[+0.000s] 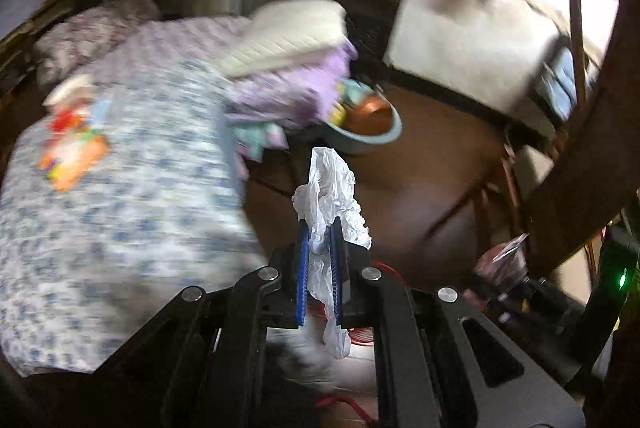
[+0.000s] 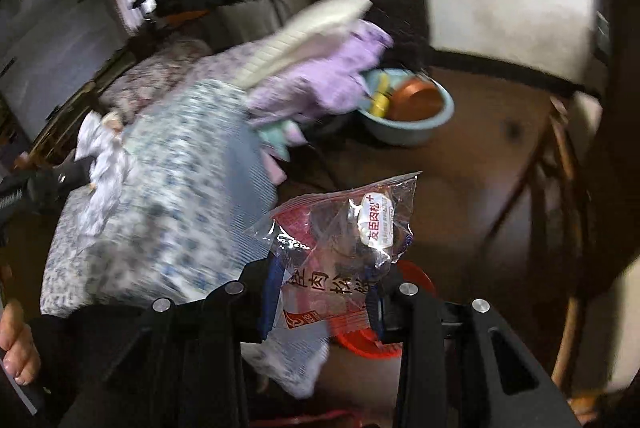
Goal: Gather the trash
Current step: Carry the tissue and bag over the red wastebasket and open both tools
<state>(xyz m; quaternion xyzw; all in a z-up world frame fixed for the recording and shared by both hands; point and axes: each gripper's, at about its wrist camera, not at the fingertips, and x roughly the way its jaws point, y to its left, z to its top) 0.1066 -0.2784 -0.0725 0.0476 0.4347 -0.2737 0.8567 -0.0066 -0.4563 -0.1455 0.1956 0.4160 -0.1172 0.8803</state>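
Observation:
My left gripper is shut on a crumpled white tissue, held in the air beside the bed. It also shows at the left of the right wrist view. My right gripper is shut on a clear and red snack wrapper with printed text. That wrapper shows at the right edge of the left wrist view. A red bin sits on the floor just below the wrapper, mostly hidden; a bit of it shows under my left gripper. Colourful wrappers lie on the bed.
A bed with a blue-patterned quilt fills the left. Folded bedding and a cream pillow are piled at its end. A blue basin holding a copper bowl stands on the brown floor. A wooden chair is at the right.

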